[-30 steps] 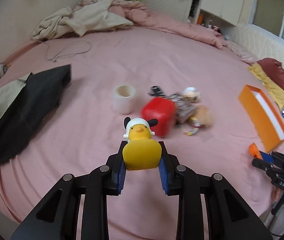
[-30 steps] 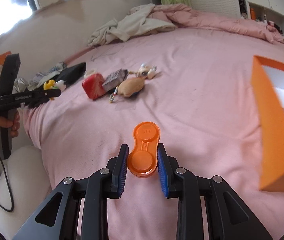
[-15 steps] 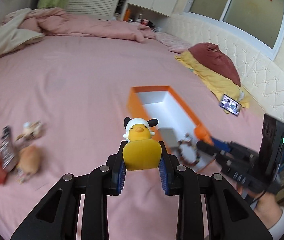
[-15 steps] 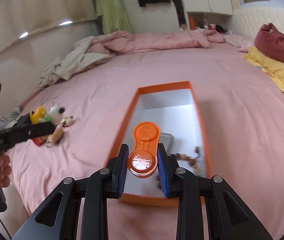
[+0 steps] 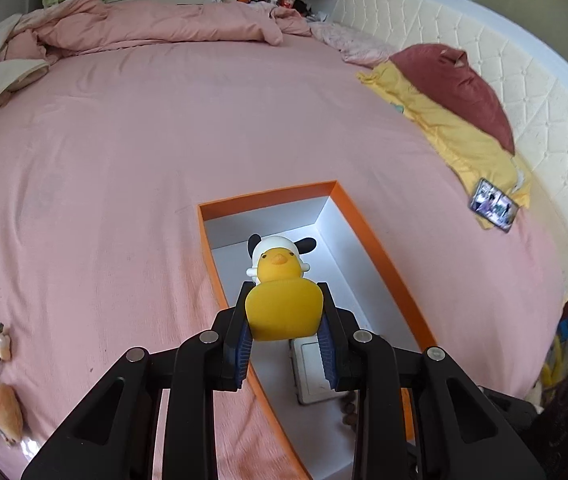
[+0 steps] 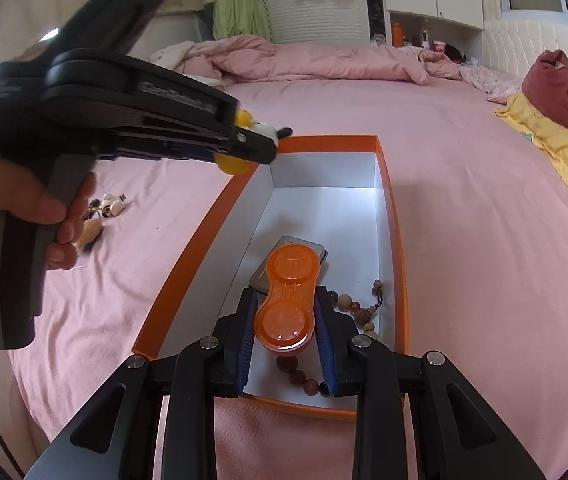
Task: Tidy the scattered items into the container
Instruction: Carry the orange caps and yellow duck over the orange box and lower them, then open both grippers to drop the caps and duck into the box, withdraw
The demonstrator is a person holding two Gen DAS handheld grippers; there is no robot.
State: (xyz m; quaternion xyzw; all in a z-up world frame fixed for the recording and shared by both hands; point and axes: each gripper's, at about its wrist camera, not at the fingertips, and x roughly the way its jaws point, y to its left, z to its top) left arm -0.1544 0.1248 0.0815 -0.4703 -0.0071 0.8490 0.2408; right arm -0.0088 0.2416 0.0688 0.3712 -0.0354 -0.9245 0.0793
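My left gripper (image 5: 283,334) is shut on a yellow duck toy (image 5: 282,300) with a white hood and black ears, held above the orange box (image 5: 380,256) with its white inside. In the right wrist view the left gripper (image 6: 244,148) hovers over the box's far left corner with the duck (image 6: 231,165). My right gripper (image 6: 286,340) is shut on an orange two-lobed case (image 6: 289,296), above the near end of the orange box (image 6: 188,256). A grey flat device (image 6: 316,249) and a string of brown beads (image 6: 352,306) lie inside the box.
The box sits on a pink bed sheet (image 5: 124,152). Small plush toys and a keyring (image 5: 0,380) lie at the left, seen again (image 6: 104,212). A phone (image 5: 494,205) rests on a yellow cloth by a dark red cushion (image 5: 456,88). A crumpled pink duvet (image 6: 324,60) lies at the back.
Both grippers have swung from the scattered toys to over the orange box, carrying the duck and the orange case. The left gripper now appears close in the right wrist view.
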